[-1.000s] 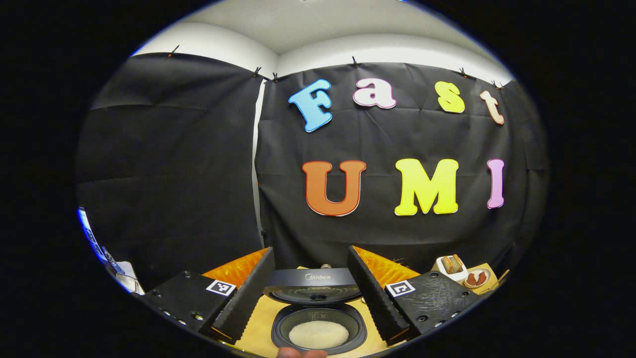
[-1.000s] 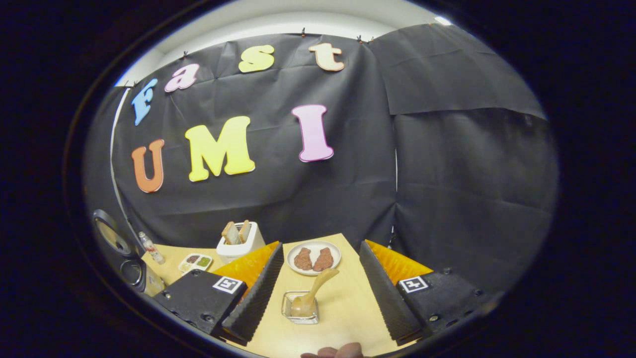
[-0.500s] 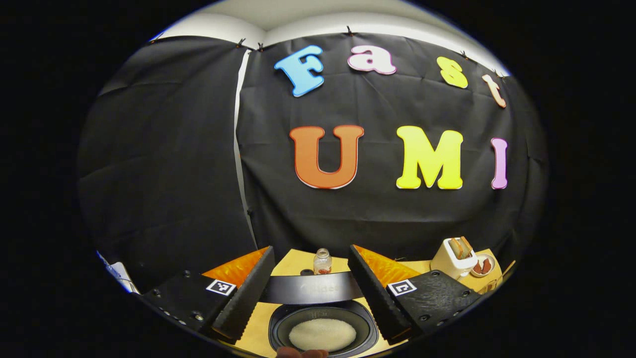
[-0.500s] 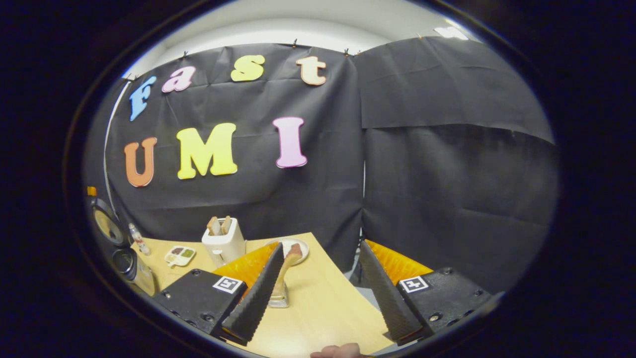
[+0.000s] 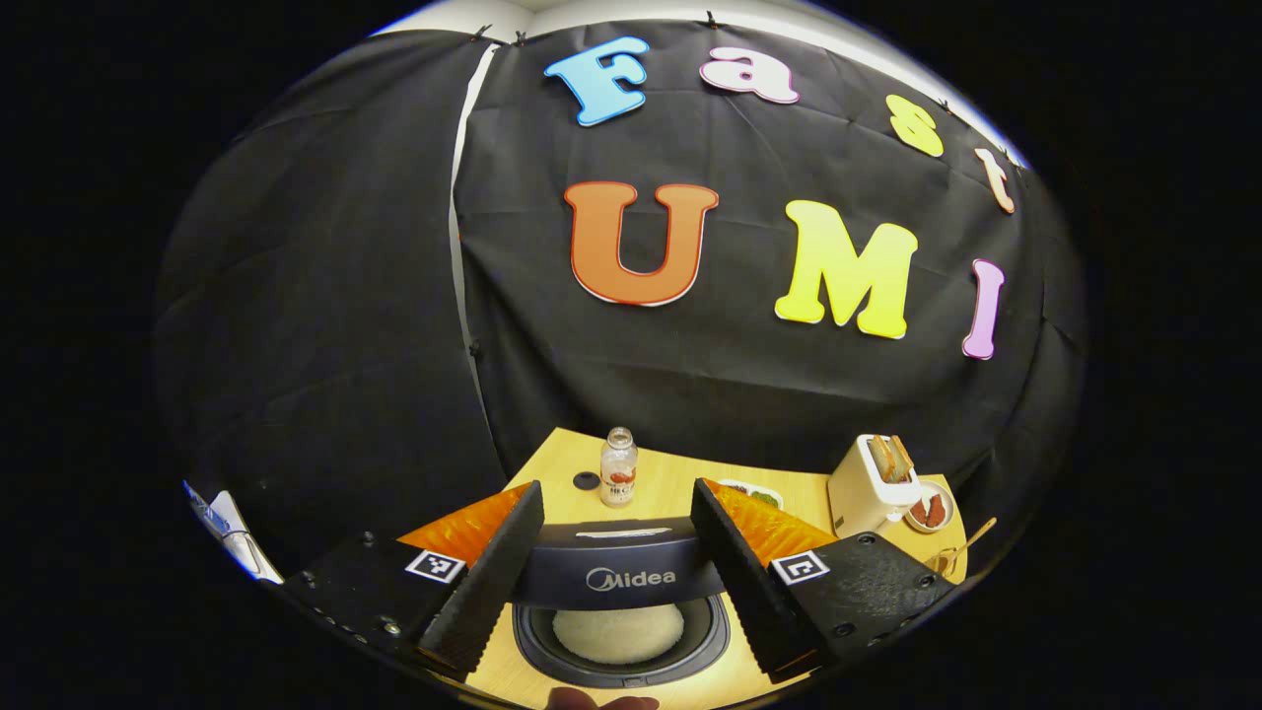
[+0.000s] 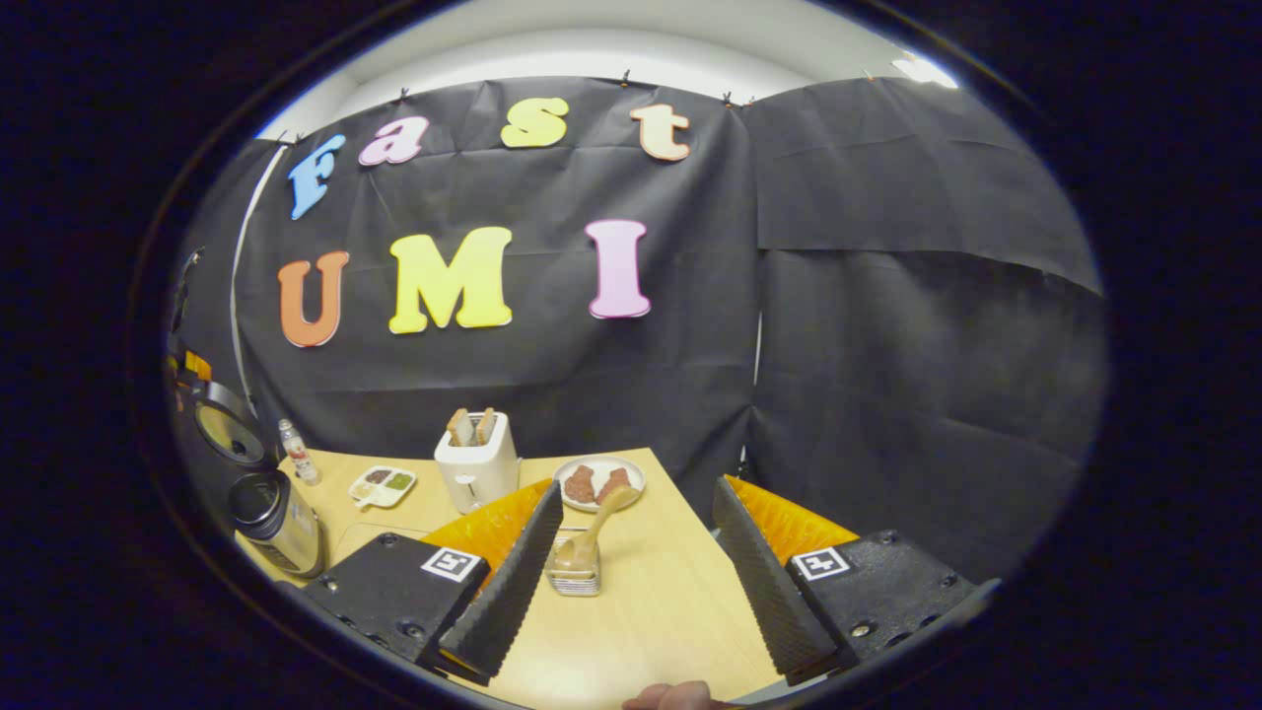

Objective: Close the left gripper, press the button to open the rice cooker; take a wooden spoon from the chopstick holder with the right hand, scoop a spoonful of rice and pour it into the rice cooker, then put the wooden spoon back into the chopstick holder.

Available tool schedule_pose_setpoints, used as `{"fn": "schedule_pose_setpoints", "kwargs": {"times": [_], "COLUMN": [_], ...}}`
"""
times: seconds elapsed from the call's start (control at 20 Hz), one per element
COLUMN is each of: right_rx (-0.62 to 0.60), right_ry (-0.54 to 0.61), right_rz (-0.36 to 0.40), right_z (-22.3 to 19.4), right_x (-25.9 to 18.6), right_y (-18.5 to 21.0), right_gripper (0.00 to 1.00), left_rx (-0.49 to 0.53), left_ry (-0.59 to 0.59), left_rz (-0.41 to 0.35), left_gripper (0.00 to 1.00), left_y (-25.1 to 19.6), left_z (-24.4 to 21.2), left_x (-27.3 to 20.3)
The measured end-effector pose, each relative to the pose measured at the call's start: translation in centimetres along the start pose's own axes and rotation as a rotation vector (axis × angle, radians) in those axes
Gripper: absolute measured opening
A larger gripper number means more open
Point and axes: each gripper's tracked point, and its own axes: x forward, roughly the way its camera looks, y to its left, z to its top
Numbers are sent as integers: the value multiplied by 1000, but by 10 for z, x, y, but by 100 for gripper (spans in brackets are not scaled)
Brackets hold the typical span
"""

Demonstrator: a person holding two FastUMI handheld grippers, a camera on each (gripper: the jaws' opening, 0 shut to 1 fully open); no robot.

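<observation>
My left claw (image 5: 616, 592) gapes apart over the open rice cooker (image 5: 621, 631), rice inside. My right claw (image 6: 641, 582) also gapes; the wooden spoon (image 6: 595, 528) stands in the chopstick holder (image 6: 575, 577) at 11 o'clock on the table (image 6: 651, 611).

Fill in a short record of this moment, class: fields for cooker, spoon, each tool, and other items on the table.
cooker: rice cooker lid up, rice inside
spoon: wooden spoon standing in chopstick holder
left tool: open, above the cooker
right tool: open, holding nothing
other items: toaster, plate, bottle, on the table
</observation>
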Motion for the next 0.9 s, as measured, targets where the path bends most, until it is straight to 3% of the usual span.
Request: {"fn": "schedule_pose_setpoints", "kwargs": {"times": [0.25,0.9], "right_rx": [21,-5], "right_ry": [10,62], "right_rz": [61,159], "right_z": [-6,-15], "right_x": [10,29], "right_y": [20,53], "right_gripper": [96,100], "left_rx": [-19,-15], "left_ry": [153,392], "left_rz": [-42,-49], "left_gripper": [98,98], "left_y": [-8,-11], "left_z": [-57,-162], "left_x": [-23,-44]}}
